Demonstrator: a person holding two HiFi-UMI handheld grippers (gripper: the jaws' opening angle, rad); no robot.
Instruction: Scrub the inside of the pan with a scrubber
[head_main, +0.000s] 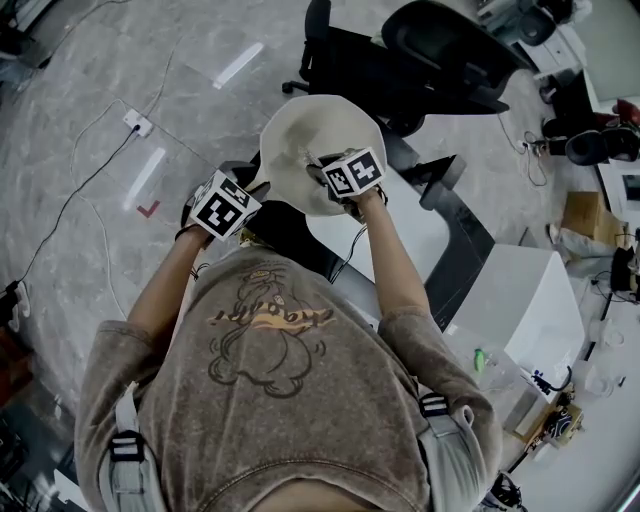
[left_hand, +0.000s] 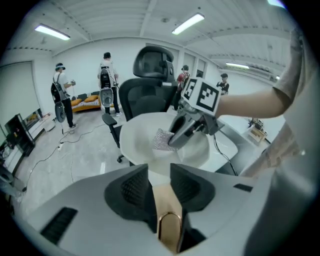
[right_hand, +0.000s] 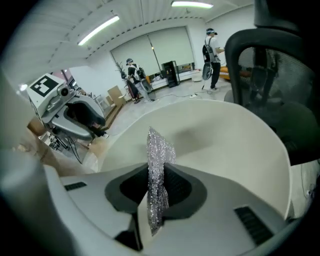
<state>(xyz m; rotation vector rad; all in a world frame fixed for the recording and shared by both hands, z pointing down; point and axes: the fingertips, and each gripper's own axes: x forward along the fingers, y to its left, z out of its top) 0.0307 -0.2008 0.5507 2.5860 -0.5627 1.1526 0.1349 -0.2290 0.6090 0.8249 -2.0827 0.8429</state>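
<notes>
**Grippers on handle and scrubber, chair crowding the far rim**

Closest in, the left gripper (left_hand: 159, 172) is clamped on the gold handle (left_hand: 169, 222) of the cream pan (left_hand: 140, 145). Opposite it, the right gripper (right_hand: 157, 172) pinches a silver scrubber (right_hand: 159, 150), which stands on edge inside the pan. A black office chair (head_main: 430, 50) sits just beyond the pan's far rim. The white table (head_main: 415, 235) lies to the right of the pan and open floor (head_main: 100, 200) to the left.
</notes>
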